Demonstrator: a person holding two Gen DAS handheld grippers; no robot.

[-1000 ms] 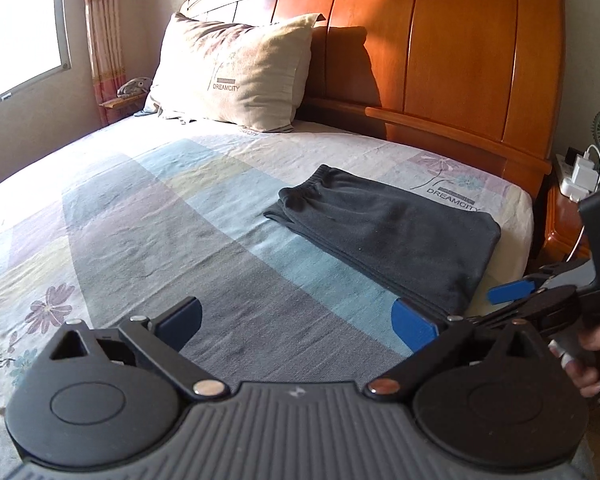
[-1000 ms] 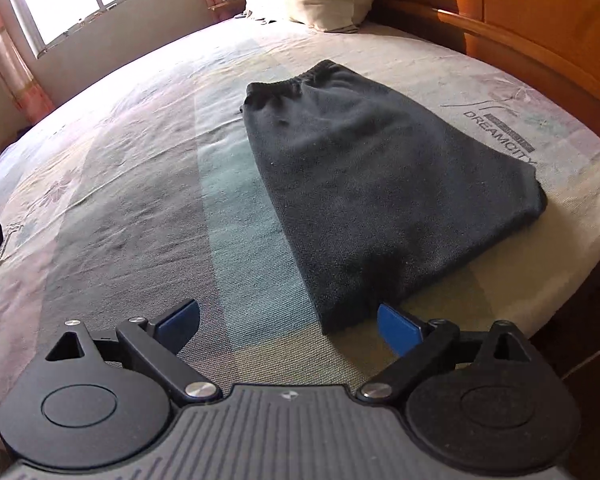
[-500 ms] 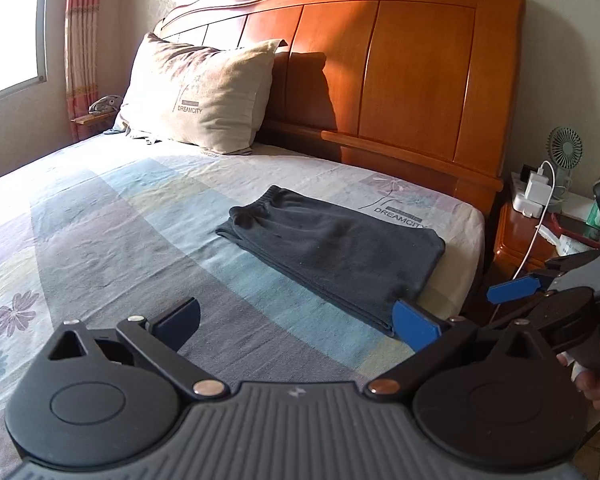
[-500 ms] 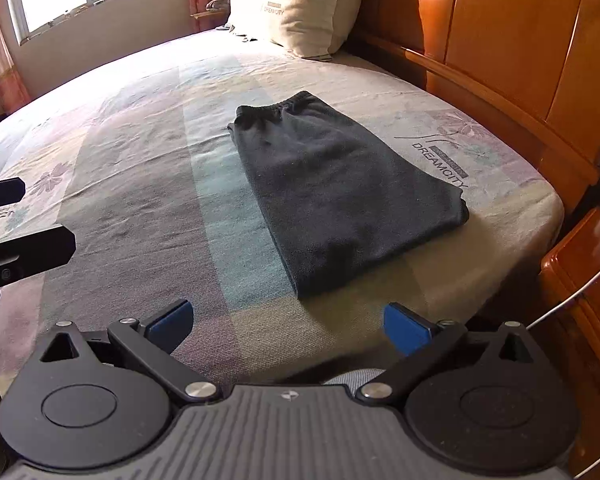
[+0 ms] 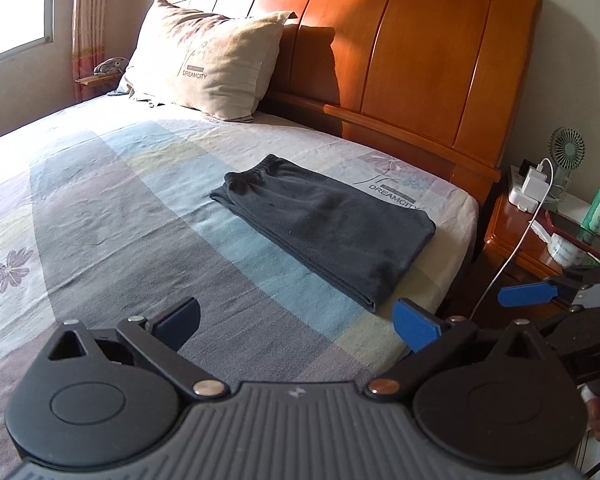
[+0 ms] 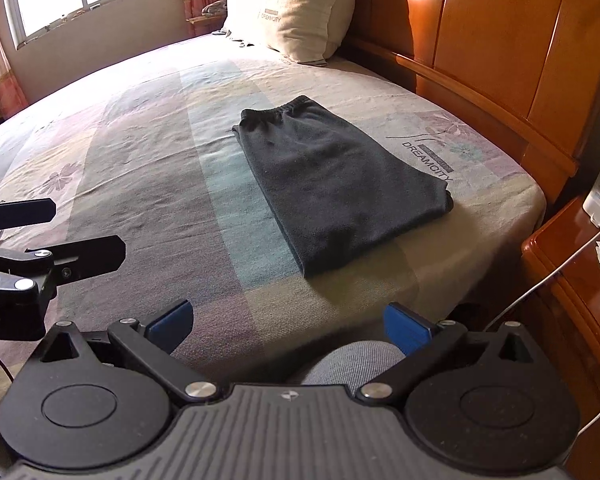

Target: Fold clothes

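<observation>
Black ribbed left tool [image 5: 296, 322] and right tool [image 6: 288, 322], blue pads [image 5: 416, 326], silver pivot screws, round side discs.

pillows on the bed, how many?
1. The pillow leans against the headboard at the far end of the bed, on the window side. No second pillow shows in either view; the bed's near end is out of frame.

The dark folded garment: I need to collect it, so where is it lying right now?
In both views the dark folded garment lies flat on the bed, near its right-hand corner by the headboard, both grippers held off it.
</observation>
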